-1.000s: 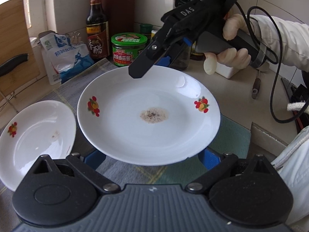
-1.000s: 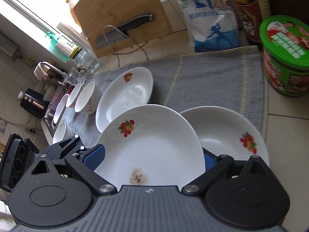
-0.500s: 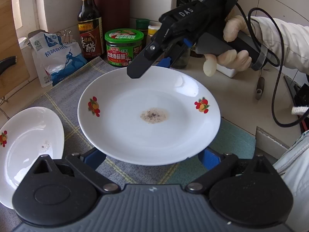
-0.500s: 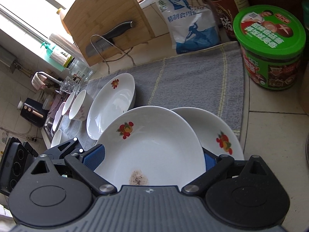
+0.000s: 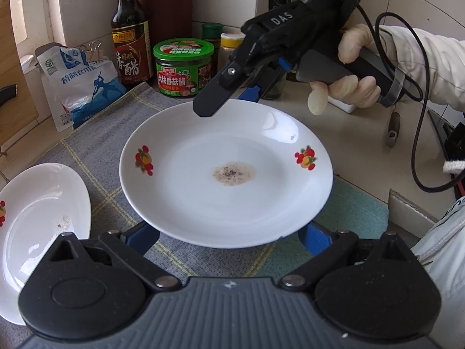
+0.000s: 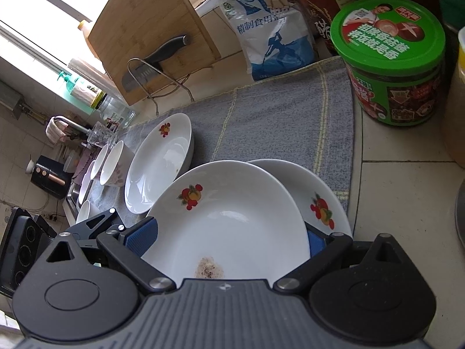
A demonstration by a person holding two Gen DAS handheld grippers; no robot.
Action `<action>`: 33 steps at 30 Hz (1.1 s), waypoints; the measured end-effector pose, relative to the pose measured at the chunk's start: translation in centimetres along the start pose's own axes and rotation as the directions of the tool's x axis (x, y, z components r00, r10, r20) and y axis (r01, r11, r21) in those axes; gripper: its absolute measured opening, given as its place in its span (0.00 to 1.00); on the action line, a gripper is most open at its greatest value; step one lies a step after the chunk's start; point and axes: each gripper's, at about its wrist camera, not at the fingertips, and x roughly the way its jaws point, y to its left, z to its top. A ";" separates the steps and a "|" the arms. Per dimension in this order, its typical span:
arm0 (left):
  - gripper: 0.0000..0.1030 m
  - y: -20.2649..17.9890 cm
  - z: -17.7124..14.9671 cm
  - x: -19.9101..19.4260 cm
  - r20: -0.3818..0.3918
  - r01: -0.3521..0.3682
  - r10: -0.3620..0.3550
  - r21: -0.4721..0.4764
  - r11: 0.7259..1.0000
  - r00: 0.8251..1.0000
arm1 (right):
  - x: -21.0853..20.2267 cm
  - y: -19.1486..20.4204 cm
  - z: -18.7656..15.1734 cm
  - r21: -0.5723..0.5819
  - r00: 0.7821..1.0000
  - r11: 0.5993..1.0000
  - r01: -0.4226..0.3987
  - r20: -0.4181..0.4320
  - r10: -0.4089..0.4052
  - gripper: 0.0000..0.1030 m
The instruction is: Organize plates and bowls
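A white plate [image 5: 186, 192] with red fruit motifs and a brown stain in its middle hangs above the grey cloth [image 5: 96, 157]. My left gripper [image 5: 229, 235] grips its near rim, with blue pads tucked under the edge on both sides. My right gripper [image 5: 226, 101], in a gloved hand, holds the far rim. In the right wrist view the same plate [image 6: 232, 218] fills the right gripper [image 6: 226, 237], with a blue pad against its left edge. A second fruit-motif plate [image 6: 322, 203] lies on the cloth, partly under the held one. A third plate [image 6: 159, 163] lies to the left.
White bowls [image 6: 113, 163] stand past the third plate, near the sink. A green-lidded jar [image 6: 392, 64], a vinegar bottle [image 5: 130, 35] and a salt bag [image 5: 84, 87] line the back. A cutting board with a cleaver [image 6: 151, 37] leans at the left. The right gripper's cable [image 5: 421, 133] hangs over the counter.
Both grippers have carried the plate together toward the jar and bottles at the back. The third plate has slid left in both views. Both grips are unchanged.
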 end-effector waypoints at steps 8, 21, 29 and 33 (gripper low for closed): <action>0.97 0.3 0.3 0.6 -0.005 0.012 -0.012 0.014 1.000 1.000 | -0.5 -0.3 -0.2 0.016 1.000 1.000 0.013 0.018 -0.013 0.99; 0.97 0.8 0.6 1.4 -0.002 0.032 -0.032 0.025 0.999 0.999 | -1.3 -0.6 -1.1 0.036 0.997 0.997 0.073 0.038 -0.074 0.99; 0.97 1.0 0.5 1.3 0.000 0.026 -0.026 0.027 0.999 1.000 | -2.0 -0.4 -1.5 0.045 0.994 0.995 0.094 0.055 -0.096 0.99; 0.97 0.9 0.3 1.3 0.005 0.019 -0.019 0.045 0.999 1.000 | -2.5 -0.2 -1.7 0.046 0.992 0.993 0.107 0.066 -0.110 0.99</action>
